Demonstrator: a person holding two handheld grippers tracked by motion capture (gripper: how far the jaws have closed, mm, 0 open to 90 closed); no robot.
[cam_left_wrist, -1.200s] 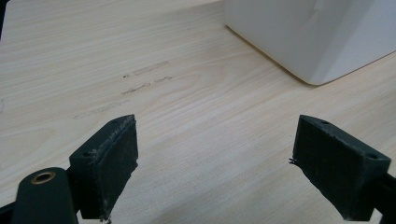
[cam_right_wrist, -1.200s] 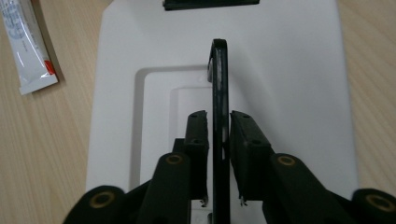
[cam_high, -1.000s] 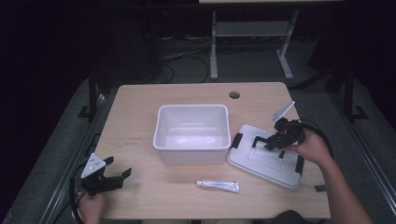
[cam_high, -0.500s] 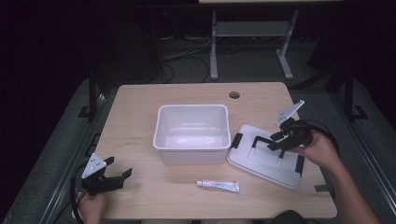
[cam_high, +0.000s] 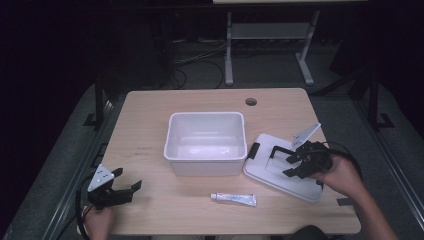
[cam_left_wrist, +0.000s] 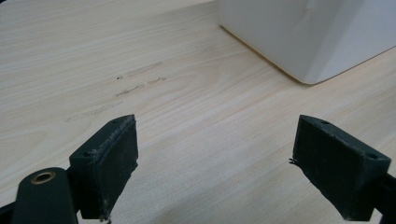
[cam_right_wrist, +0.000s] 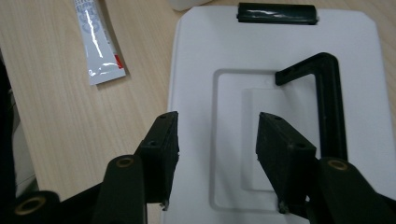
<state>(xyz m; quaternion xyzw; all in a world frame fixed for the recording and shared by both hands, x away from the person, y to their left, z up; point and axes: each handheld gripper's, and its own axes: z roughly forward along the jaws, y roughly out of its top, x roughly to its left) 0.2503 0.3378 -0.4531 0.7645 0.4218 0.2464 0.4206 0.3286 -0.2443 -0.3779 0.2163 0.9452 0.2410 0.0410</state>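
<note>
**Dim room, lit counter**

Pale wood-grain counter (cam_high: 150, 120) under bright light, with a round cable hole (cam_high: 251, 101) near the far edge. Beyond it, deep shadow over grey floor (cam_high: 345, 107). White metal legs of a second table (cam_high: 229, 55) at the back, loose dark cables (cam_high: 192, 55) trailing beside them. Black frame posts (cam_high: 98, 95) flanking both sides.

White lid (cam_high: 280, 170) with black handle (cam_right_wrist: 322, 93); white bin (cam_high: 206, 142); light wood table (cam_high: 150, 115).

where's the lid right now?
High view: the white lid lies flat on the table, right of the white bin, under the right gripper; the tube lies near its front-left corner.
</note>
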